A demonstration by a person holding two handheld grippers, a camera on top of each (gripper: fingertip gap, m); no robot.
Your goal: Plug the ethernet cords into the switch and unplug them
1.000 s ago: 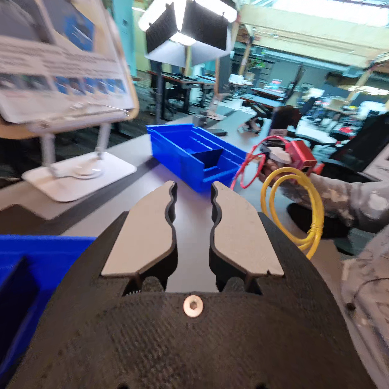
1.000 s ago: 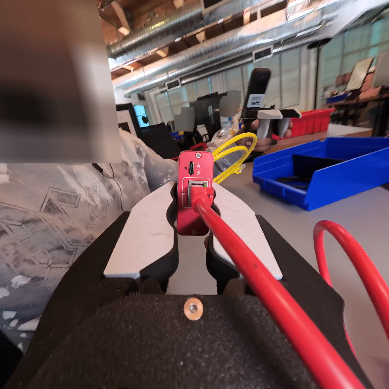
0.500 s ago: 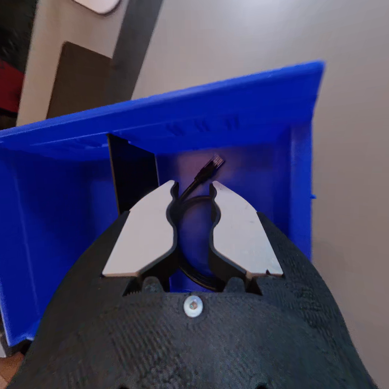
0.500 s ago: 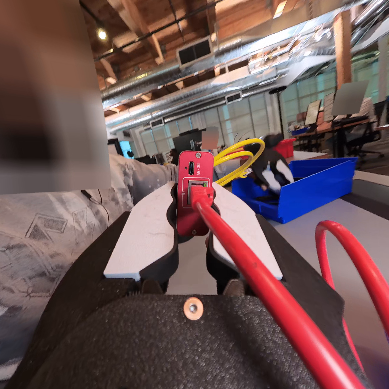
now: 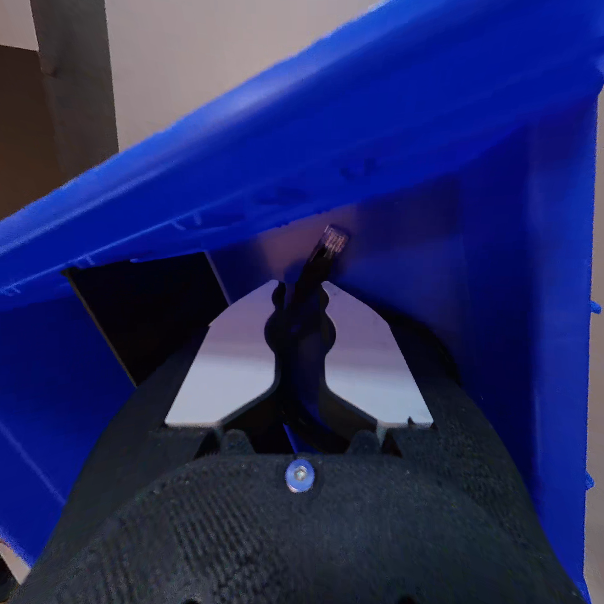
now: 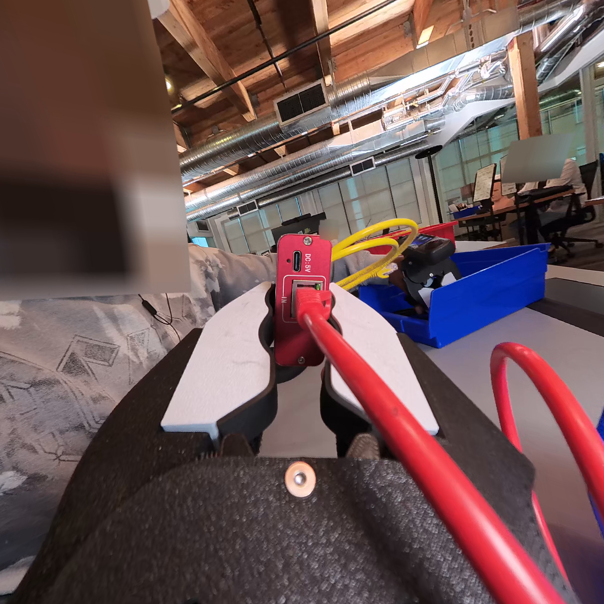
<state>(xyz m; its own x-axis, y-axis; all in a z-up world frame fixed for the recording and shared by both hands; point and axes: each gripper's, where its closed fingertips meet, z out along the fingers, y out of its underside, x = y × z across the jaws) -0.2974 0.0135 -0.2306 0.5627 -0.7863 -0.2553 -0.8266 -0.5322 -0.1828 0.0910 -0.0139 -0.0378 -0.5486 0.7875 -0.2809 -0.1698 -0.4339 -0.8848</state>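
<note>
My right gripper (image 6: 300,291) is shut on a small red switch (image 6: 302,261), held upright above the table. A red ethernet cord (image 6: 392,421) is plugged into its near port and loops off to the right. A yellow cord (image 6: 376,242) coils behind the switch. My left gripper (image 5: 300,287) is down inside a blue bin (image 5: 425,147), shut on a black ethernet cord (image 5: 305,277) just behind its clear plug (image 5: 334,240). The left gripper also shows in the right wrist view (image 6: 421,277), dipped into the same blue bin (image 6: 483,294).
A black divider (image 5: 147,307) stands in the bin left of my left gripper. The grey table (image 6: 474,353) runs under the red cord's loop. A person's patterned sleeve (image 6: 75,359) fills the left. A red bin (image 6: 438,230) sits behind the blue one.
My left gripper has swung from above the table down into the blue bin and closed on the black cord. My right gripper has held the switch, tilting slightly.
</note>
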